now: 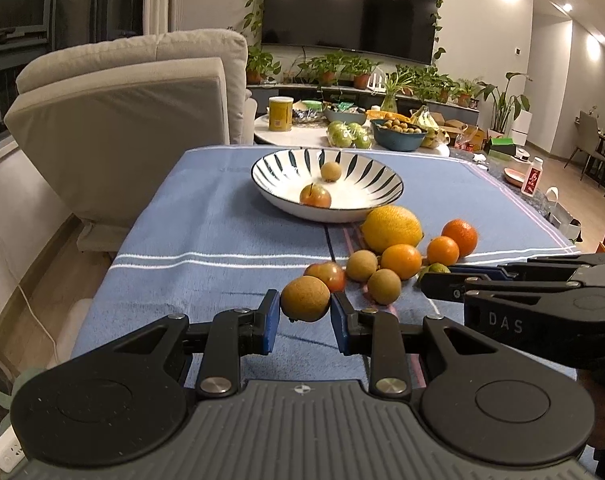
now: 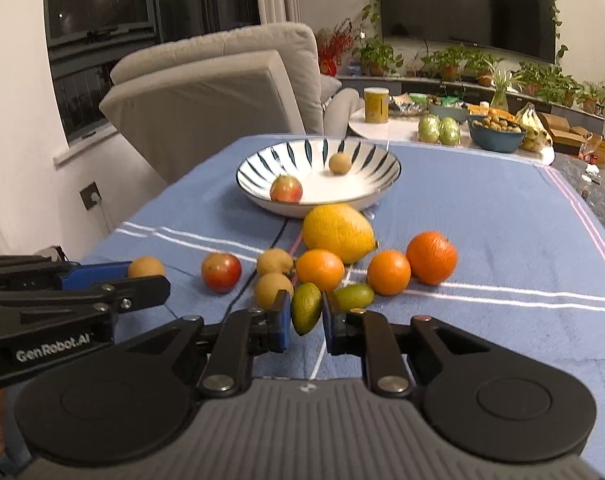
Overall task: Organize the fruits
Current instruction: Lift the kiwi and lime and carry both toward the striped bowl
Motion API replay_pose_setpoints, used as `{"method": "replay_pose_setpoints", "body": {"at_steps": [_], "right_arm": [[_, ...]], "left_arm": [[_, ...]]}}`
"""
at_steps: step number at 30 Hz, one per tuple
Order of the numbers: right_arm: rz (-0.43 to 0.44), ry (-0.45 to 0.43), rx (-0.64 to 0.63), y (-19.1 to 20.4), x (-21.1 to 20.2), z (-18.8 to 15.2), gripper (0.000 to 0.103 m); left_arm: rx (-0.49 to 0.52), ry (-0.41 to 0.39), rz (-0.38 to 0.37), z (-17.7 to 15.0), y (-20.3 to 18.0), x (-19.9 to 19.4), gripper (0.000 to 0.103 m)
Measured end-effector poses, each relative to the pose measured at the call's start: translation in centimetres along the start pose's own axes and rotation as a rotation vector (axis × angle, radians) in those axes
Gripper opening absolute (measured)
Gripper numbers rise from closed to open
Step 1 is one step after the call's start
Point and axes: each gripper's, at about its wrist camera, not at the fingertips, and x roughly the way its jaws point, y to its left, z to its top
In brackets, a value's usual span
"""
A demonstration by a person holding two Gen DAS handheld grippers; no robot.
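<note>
Left wrist view: left gripper (image 1: 305, 307) clamps brown longan (image 1: 305, 298) between blue pads, just above blue striped tablecloth (image 1: 206, 232). Right gripper (image 2: 307, 309) pinches small green fruit (image 2: 305, 309) – loose pile of oranges, lemon (image 2: 337, 233), longans just ahead. Striped bowl (image 1: 382, 184) beyond pile holds red fruit (image 1: 315, 195) and one longan.

In the left wrist view, the bowl (image 1: 327, 188) sits at centre frame on the counter (image 1: 206, 240), holding two fruits; loose fruit (image 1: 392, 229) clusters below-right of it.
</note>
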Motion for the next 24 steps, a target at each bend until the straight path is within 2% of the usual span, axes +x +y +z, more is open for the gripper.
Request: {"method": "replay_pose_setpoints", "body": {"at_steps": [11, 24], "right_arm": [[0.019, -0.065, 0.008, -0.4, -0.7, 2.2, 0.079], [0.016, -0.072, 0.022, -1.6, 1.0, 4.0, 0.079]], "left_arm": [[0.028, -0.053, -0.001, 2.4, -1.0, -0.3, 0.026], [0.05, -0.038, 0.012, 4.6, -1.2, 2.9, 0.026]]}}
